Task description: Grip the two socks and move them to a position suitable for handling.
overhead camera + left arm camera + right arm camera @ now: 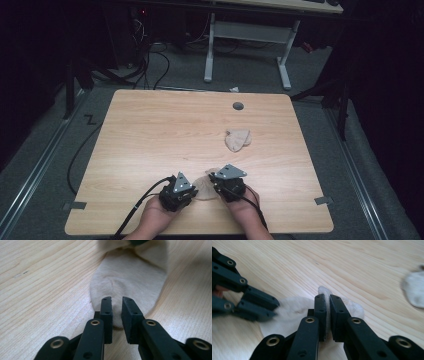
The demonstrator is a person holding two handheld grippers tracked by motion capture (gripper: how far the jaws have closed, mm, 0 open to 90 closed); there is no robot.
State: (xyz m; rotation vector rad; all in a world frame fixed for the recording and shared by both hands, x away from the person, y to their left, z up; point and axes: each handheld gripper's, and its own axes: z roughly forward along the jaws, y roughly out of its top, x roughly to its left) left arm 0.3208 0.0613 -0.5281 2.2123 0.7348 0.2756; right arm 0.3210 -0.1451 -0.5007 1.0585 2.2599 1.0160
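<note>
A beige sock lies near the front edge of the wooden table, between my two grippers. My left gripper comes in from the left. In the left gripper view its jaws stand close together over the rounded end of the sock, and the cloth puckers toward them. My right gripper is at the sock's other end. In the right gripper view it is shut tight on a raised fold of the sock. The left gripper appears blurred there, at the sock's edge.
A second beige sock, folded, lies past the grippers toward the table's middle right, and shows as a blur in the right gripper view. A round grey cable hole sits near the far edge. Cables trail off the front edge.
</note>
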